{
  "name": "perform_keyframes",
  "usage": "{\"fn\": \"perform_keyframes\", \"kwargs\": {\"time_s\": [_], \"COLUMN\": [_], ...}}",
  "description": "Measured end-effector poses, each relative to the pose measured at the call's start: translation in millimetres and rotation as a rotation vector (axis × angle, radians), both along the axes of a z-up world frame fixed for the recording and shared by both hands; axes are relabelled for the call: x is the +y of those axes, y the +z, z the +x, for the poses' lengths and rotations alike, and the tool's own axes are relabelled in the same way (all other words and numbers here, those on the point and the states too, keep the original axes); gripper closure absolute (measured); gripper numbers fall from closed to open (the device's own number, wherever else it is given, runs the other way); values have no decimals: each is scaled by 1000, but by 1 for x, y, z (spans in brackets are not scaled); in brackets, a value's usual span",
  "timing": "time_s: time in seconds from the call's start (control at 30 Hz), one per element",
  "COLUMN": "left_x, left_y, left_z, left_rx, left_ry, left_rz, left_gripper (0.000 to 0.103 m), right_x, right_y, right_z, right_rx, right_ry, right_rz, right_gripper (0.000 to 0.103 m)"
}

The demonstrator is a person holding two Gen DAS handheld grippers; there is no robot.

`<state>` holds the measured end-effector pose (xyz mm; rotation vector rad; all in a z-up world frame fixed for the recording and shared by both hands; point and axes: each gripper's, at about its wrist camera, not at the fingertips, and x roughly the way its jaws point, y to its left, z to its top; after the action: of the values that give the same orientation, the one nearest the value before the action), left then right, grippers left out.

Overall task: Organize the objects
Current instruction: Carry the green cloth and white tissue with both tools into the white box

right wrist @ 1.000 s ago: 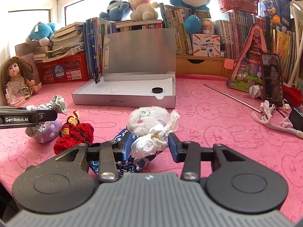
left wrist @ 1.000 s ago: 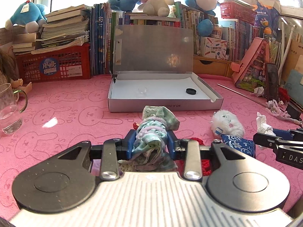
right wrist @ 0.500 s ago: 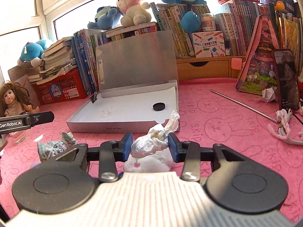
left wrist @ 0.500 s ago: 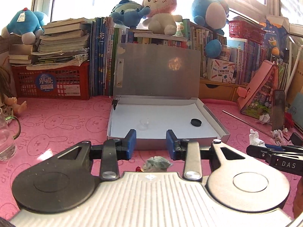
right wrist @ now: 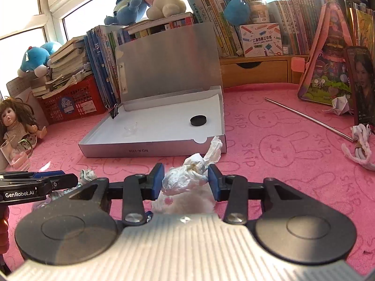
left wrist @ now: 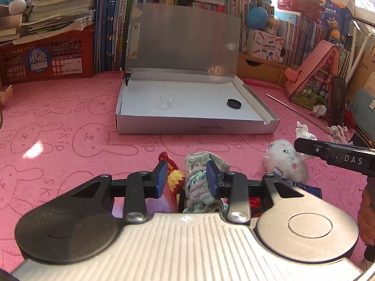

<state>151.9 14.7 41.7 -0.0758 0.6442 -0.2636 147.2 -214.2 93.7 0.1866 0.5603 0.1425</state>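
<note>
An open silver box with a white floor stands ahead on the pink cloth; it also shows in the right wrist view. My left gripper is open above a pastel cloth bundle and a red and yellow knitted toy. My right gripper is open around a crumpled white plastic bag, with the pads not clearly pressing it. A white fluffy toy lies to the right of the left gripper.
A black disc and a clear small piece lie in the box. Books, red crates and plush toys line the back. A doll and glass stand at the left. A metal rod lies at the right.
My left gripper let go of the pastel bundle, rose, then came back down over it and the knitted toy. My right gripper lifted slightly and opened wider around the white bag.
</note>
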Motion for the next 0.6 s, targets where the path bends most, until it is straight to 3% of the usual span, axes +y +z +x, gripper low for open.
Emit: {"fn": "perform_keyframes", "kwargs": {"time_s": [0.17, 0.3, 0.43, 0.6], "left_x": [-9, -19, -21, -23], "left_y": [-8, -14, -12, -7], "left_z": [-1, -8, -11, -18], "left_rx": [44, 36, 31, 11], "left_ry": [-39, -65, -58, -80], "left_rz": [-27, 20, 36, 52], "left_gripper": [47, 47, 63, 65], "right_x": [3, 5, 8, 8], "right_y": [0, -1, -3, -2], "right_z": [-3, -6, -6, -8], "right_rx": [-1, -1, 5, 0], "right_ry": [11, 18, 24, 26], "right_rz": [-13, -22, -25, -25], "right_gripper": [57, 57, 56, 56]}}
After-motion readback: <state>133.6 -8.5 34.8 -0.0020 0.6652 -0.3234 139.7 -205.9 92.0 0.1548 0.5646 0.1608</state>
